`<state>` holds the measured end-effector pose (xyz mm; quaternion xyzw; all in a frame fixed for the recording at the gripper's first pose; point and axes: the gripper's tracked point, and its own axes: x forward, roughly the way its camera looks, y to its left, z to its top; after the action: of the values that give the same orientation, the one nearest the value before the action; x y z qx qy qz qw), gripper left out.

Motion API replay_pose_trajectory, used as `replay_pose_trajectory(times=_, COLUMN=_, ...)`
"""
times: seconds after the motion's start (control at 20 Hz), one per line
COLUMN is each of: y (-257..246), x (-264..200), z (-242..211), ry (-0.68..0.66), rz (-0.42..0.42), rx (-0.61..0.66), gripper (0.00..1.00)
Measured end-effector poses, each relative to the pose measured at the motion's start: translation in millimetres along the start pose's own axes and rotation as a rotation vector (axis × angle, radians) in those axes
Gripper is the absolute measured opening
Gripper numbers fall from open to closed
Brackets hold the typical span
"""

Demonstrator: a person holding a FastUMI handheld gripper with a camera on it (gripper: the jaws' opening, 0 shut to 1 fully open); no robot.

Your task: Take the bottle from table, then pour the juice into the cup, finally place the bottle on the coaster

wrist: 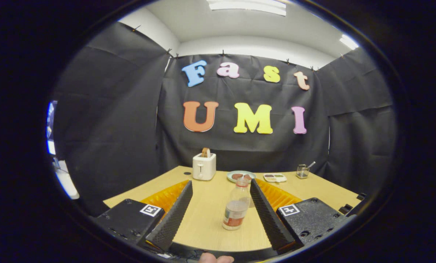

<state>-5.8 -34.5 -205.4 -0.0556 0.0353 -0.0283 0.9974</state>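
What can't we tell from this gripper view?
- Cup: hidden behind the right finger, or too small to tell.
- Coaster: not identifiable; small items by the plate too small.
- Bottle between the open gripper fingers: liquid level unclear.
- Toaster: contents too small.

A clear plastic bottle (237, 205) stands upright on the wooden table (207, 219); it has a pale cap, a red and white label, and little liquid visible; it sits between the two spread fingers (172, 215), nearer the right one.

No legible text; bottle (237, 208) label too small to read.
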Motion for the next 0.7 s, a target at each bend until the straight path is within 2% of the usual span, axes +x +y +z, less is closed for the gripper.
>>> replay_pose_trajectory(times=0.2, y=-10, x=14, z=-62, ry=0.042, rz=-0.014, rx=0.0, gripper=1.0)
replay_pose_trajectory(times=0.35, y=-32, x=33, z=-95, ry=0.074, rz=-0.076, rx=0.014, gripper=1.0)
replay_pose_trajectory(times=0.7, y=-44, x=84, z=-143, ry=0.177, rz=-0.076, rx=0.084, gripper=1.0)
